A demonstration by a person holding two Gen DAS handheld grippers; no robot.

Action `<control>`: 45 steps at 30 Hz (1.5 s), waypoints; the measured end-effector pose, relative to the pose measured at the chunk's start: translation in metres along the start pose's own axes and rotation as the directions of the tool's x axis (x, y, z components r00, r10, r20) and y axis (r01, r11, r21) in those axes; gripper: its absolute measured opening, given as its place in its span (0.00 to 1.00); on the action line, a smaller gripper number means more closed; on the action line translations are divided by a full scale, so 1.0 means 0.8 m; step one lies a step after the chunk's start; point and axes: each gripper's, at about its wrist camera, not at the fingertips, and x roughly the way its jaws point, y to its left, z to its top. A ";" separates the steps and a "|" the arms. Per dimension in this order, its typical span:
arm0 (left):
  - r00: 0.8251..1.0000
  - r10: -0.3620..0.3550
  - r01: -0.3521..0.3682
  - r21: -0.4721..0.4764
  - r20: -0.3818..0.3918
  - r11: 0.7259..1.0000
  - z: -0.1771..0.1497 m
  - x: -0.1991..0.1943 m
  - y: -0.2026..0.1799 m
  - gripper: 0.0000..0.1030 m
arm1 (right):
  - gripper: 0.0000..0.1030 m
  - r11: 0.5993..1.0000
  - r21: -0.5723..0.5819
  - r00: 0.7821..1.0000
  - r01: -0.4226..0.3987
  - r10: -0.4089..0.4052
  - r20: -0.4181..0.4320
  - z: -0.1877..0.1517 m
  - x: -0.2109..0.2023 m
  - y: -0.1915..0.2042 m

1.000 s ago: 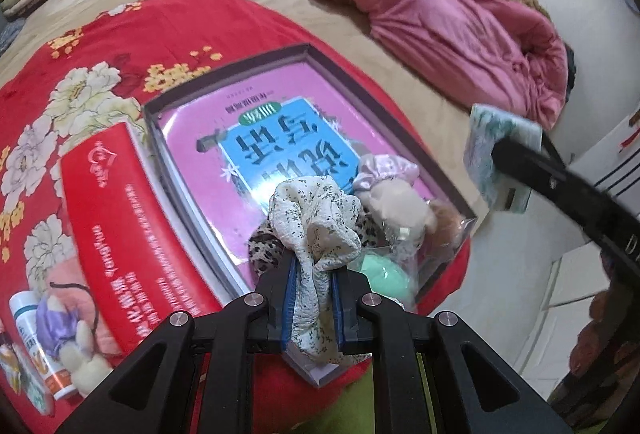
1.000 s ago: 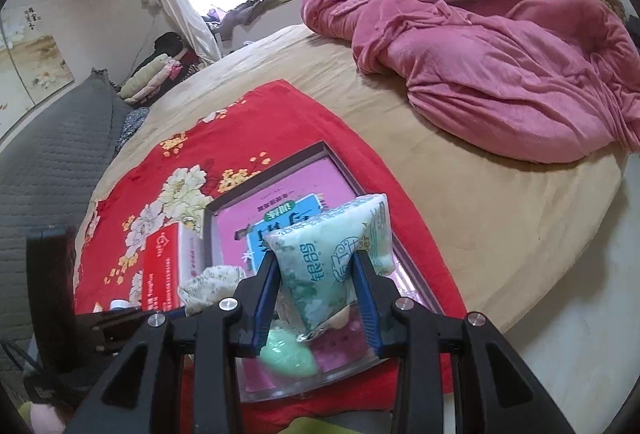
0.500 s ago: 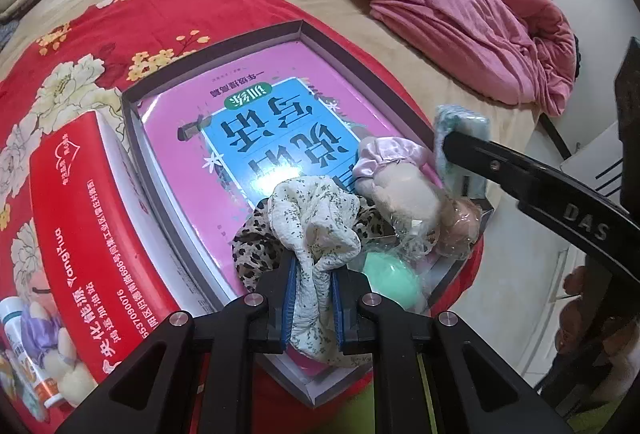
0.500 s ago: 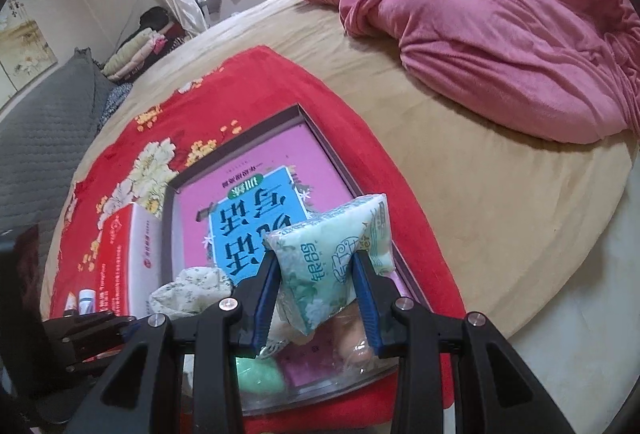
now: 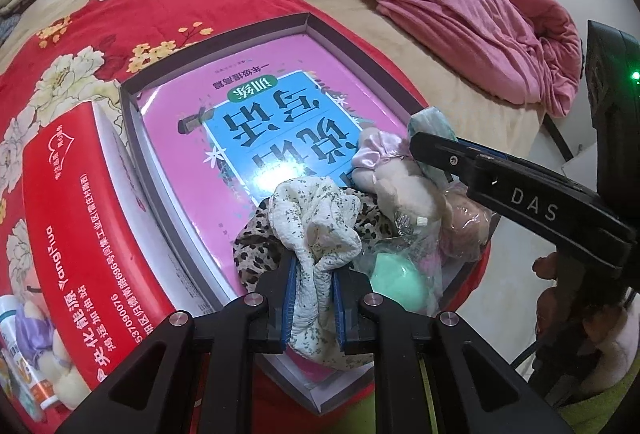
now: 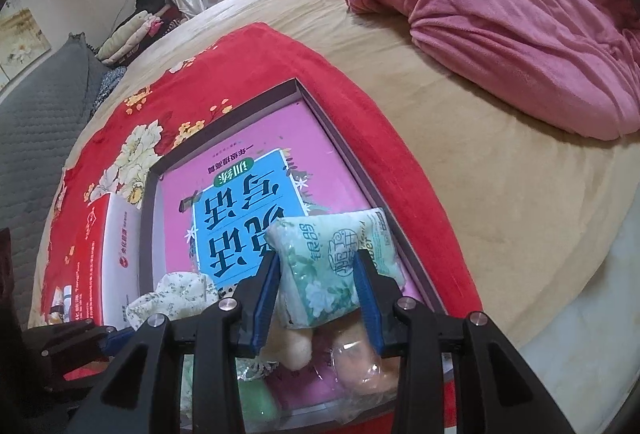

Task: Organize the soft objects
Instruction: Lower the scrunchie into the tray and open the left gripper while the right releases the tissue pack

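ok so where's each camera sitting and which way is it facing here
Left wrist: on the left gripper, looking steeply down at the tray; its fingers pinch a floral cloth; the right gripper enters from the right.
Right wrist: on the right gripper, looking down past its tissue pack across the bed.
Shared: tray, pink book, pink blanket.

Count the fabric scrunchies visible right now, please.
3. A white floral scrunchie is held in the left claw; a leopard-print scrunchie and a pink satin scrunchie lie in the tray. More may be hidden underneath.

Left tool [image 5: 313,288] clamps floral scrunchie [image 5: 316,222] over box [image 5: 224,33].
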 end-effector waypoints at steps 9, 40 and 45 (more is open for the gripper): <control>1.000 -0.006 0.006 -0.007 0.002 1.000 0.001 0.000 0.000 0.16 | 0.48 1.000 0.005 1.000 -0.017 0.017 0.021 0.002 -0.015 -0.001; 0.999 -0.036 0.037 -0.048 0.027 0.998 0.009 -0.010 0.005 0.49 | 0.54 0.998 0.057 0.992 -0.013 0.005 0.129 -0.008 -0.090 -0.010; 0.999 -0.039 0.041 -0.057 0.038 0.998 0.008 -0.018 0.010 0.52 | 0.54 0.998 0.055 0.991 -0.005 -0.002 0.136 -0.009 -0.097 -0.008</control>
